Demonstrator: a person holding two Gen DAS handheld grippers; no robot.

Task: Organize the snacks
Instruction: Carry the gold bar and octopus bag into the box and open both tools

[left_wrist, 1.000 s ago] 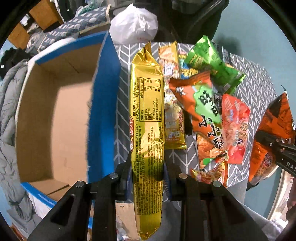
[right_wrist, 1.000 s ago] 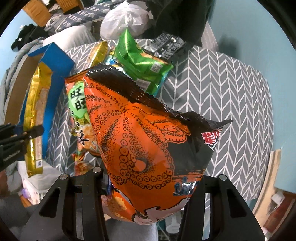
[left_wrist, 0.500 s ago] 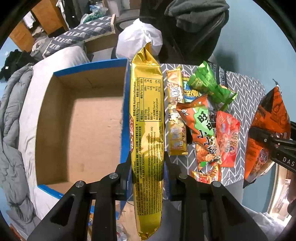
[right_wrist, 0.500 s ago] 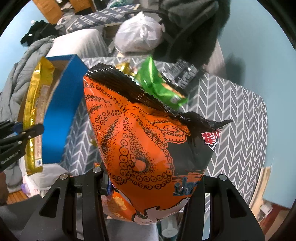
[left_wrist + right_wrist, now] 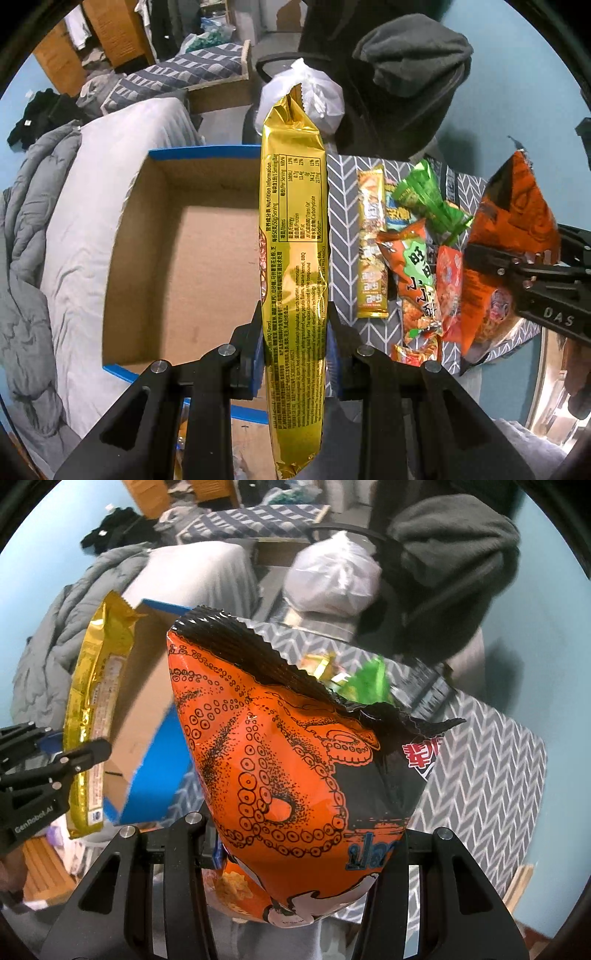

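Two snack packs are aloft at once as the sorting reaches its carry-to-box step. The left gripper (image 5: 294, 343) pinches a long gold snack packet (image 5: 293, 236) low on its body, the packet standing straight toward 12 o'clock over the right wall of the open cardboard box (image 5: 144, 258). The right gripper (image 5: 306, 845) clamps a puffy orange octopus-print bag (image 5: 295, 760) at its lower end; in the left wrist view that bag hangs at 3 o'clock, beyond the remaining snacks (image 5: 413, 266) strewn on the chevron-patterned table (image 5: 341, 206).

The next move, by the look of it, calls for carrying the gold packet toward 9 o'clock until it is fully over the box floor, lowering it, then spreading the fingers; the orange bag would follow, clearing the blue-edged wall.

Compared with a second ago, the box sits more centrally and squarely below the left gripper, more of the room behind is in view, and the table pile appears smaller and farther off. Both grips look unchanged.
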